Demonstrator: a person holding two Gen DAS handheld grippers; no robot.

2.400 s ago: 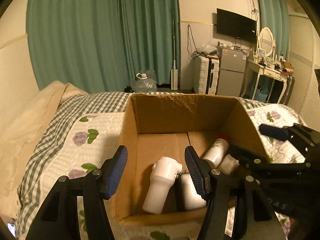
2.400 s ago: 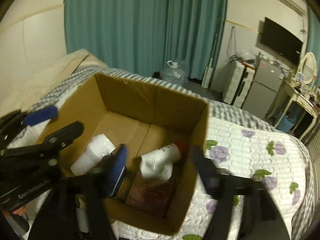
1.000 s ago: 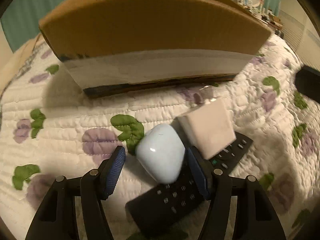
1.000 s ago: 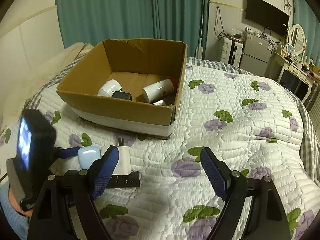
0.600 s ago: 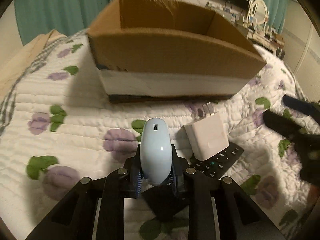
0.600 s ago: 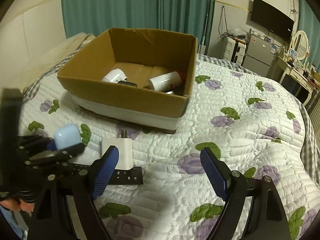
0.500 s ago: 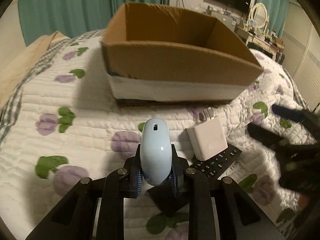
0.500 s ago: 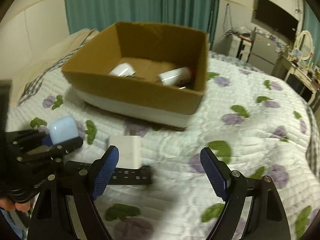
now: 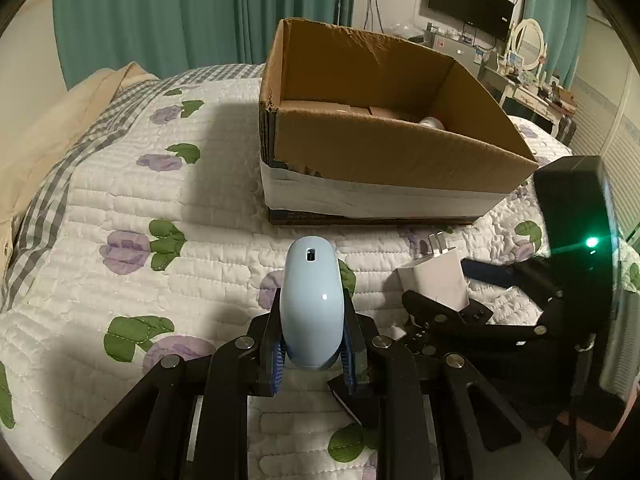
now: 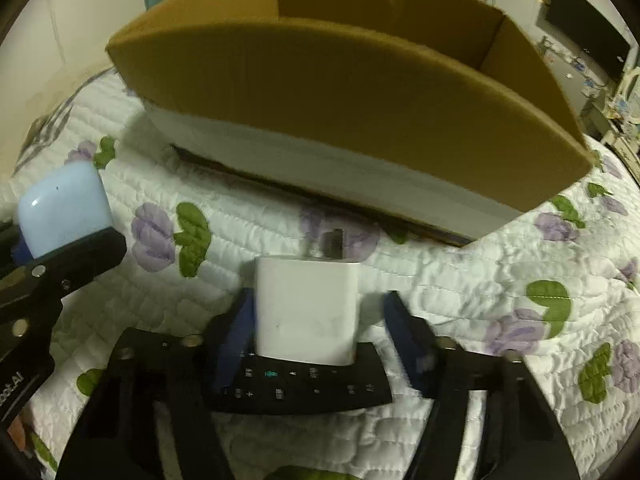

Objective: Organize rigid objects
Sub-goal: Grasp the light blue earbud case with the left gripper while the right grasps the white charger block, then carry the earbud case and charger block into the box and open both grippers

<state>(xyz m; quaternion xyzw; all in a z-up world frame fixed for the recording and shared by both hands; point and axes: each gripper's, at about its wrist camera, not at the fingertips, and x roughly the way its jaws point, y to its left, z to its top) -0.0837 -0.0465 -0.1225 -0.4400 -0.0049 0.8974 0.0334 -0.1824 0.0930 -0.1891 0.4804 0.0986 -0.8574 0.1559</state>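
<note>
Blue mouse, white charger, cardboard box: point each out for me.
blue mouse (image 9: pixel 311 308), left wrist view, on its glossy back.
white charger (image 10: pixel 307 316), right wrist view, on its flat top face.
cardboard box (image 9: pixel 384 152), left wrist view, on its near brown wall.

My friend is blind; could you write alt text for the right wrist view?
A white charger lying on a black remote sits between the open fingers of the right hand-held gripper. Behind stands a cardboard box on a floral quilt.

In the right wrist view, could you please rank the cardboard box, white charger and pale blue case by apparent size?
1. cardboard box
2. white charger, though nearness to the camera inflates it
3. pale blue case, partly hidden
</note>
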